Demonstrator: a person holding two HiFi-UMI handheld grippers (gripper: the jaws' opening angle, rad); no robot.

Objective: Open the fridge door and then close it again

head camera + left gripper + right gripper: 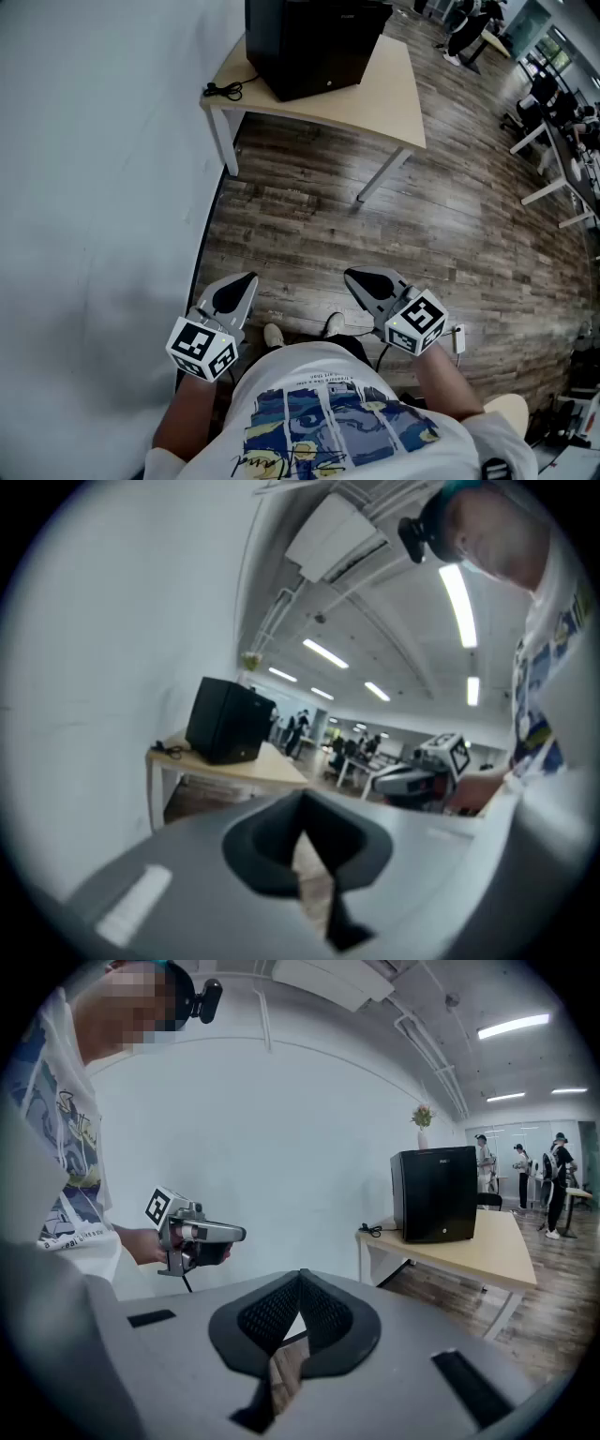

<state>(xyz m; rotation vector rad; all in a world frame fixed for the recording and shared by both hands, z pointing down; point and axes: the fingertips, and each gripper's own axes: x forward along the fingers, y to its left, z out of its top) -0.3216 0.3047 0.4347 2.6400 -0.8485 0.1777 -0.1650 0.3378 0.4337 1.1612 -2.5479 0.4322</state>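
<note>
While fridge (314, 42) sits on desk (394, 98) far ahead, left gripper (249, 278) and right gripper (350, 275) hang well apart from it, fingers (328, 1321) of both pressed together, holding nothing.

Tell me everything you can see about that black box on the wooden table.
The black box is a small fridge, a plain cube with matte dark sides and a smooth front that bears one tiny pale dot low down. Its door looks shut. It stands upright on a light wooden table with white legs, close to the white wall. A black cable lies coiled on the tabletop beside it. A small vase of flowers seems to stand on top.
</note>
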